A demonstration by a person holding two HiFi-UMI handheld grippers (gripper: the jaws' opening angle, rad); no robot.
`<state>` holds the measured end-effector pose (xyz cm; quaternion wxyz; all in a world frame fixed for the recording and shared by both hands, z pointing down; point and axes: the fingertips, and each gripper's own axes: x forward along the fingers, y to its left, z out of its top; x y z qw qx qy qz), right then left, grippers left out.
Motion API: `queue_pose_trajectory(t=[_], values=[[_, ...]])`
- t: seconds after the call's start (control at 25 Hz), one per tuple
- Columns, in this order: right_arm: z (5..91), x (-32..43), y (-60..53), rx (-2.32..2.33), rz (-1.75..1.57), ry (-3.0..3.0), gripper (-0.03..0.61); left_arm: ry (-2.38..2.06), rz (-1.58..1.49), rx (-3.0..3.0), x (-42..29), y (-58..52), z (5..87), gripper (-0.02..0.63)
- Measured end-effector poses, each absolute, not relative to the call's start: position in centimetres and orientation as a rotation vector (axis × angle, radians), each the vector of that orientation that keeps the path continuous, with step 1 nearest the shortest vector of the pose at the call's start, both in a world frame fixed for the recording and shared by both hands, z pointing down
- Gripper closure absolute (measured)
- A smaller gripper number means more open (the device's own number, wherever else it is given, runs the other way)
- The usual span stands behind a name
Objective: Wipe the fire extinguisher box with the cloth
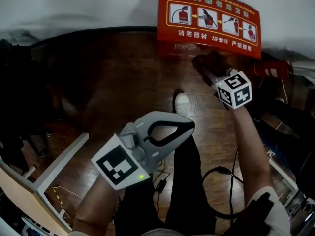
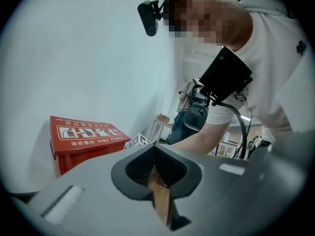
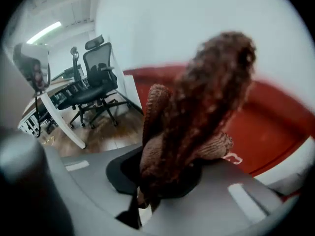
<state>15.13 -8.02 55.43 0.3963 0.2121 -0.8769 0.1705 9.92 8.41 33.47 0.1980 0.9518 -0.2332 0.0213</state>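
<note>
Surroundings: dark wood floor meeting a white wall at its far edge. A white desk frame runs along the floor's near left corner. A black cable loops on the boards near the person's legs, and a white shoe is planted mid-floor. A red extinguisher lies on the floor just right of the box. In the right gripper view a black office chair stands by a white desk, well left of the box. Nothing stands between the grippers and the box.

Fire extinguisher box: red, with white pictograms on its sloping lid, standing on the floor's far edge against the wall.

Right gripper: jaws clenched on a brown, nubbly cloth. In its own view the cloth bunches up out of the right gripper and covers much of the frame, with the red box close behind it. From the head view the cloth is at the box's lower front edge; whether it touches cannot be told.

Left gripper: jaws together, nothing held, hanging over the person's legs, well back from the box. In its own view the left gripper points away, with the box off to the left.
</note>
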Motion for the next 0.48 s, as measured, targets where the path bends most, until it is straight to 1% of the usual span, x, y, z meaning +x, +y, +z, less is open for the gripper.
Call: queue_pose_trajectory(t=[0.08,0.16,0.48], values=[[52.9,14.2,-8.8,0.555,0.429,-2.246,0.538,-0.657,0.067,2.659,9.3,9.2,32.3,0.615],[53.3,13.4,-9.6,0.559,0.462,-2.244,0.537,-0.671,0.069,2.636,8.8,9.5,32.1,0.615],[64.0,12.8,-11.2,0.513,0.518,-2.136,0.537,-0.746,0.01,2.568,8.8,6.8,35.0,0.615]])
